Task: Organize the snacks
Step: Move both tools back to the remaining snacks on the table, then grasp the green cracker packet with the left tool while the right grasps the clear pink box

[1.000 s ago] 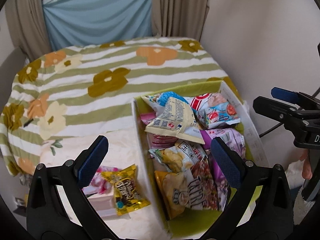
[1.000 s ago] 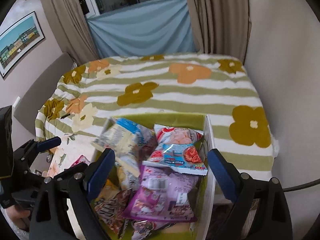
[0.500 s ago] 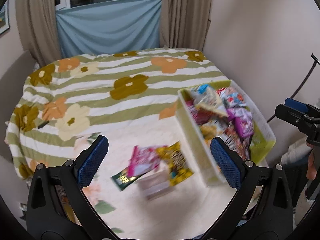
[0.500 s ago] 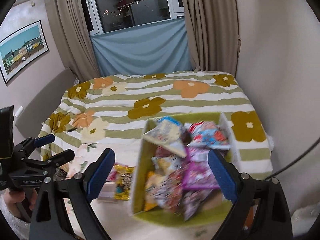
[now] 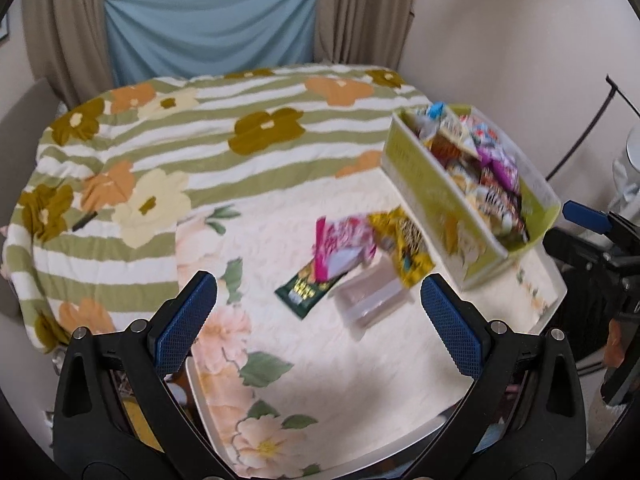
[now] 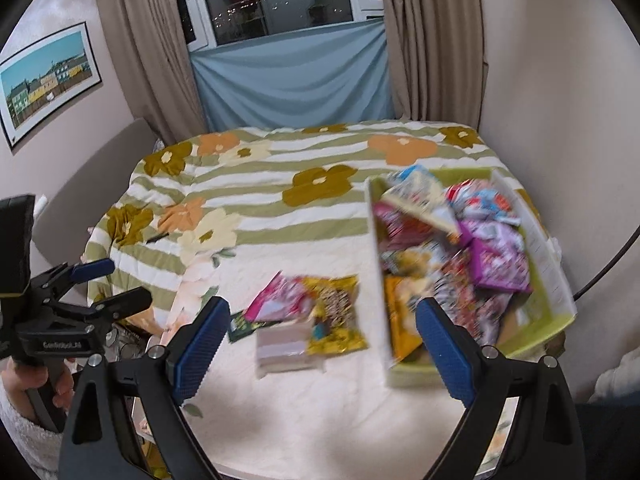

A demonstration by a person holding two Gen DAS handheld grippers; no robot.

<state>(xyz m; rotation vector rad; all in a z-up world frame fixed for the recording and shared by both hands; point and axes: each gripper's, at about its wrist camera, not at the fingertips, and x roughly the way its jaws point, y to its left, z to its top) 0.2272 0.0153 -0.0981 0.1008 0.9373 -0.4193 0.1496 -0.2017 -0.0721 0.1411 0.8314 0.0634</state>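
A green bin [image 5: 424, 188] full of snack packets stands at the table's right side; it also shows in the right wrist view [image 6: 556, 304]. Beside it lie a pink packet [image 5: 340, 244], a yellow packet [image 5: 404, 248] and a dark green packet [image 5: 306, 290] around a clear plastic box [image 5: 372, 300]. The pink packet [image 6: 280, 300], yellow packet [image 6: 336, 316] and box [image 6: 286, 350] show in the right wrist view too. My left gripper [image 5: 318, 322] is open and empty, held back above the table's near edge. My right gripper [image 6: 322, 350] is open and empty, likewise held back.
A small table with a floral cloth [image 5: 320, 376] stands against a bed with a green striped flower blanket [image 5: 192, 148]. A wall [image 5: 520, 40] is close on the right. Curtains and a window [image 6: 280, 0] are behind the bed.
Both grippers have pulled back and up from the bin, so the loose packets and the whole table now show. Both stay open and empty.
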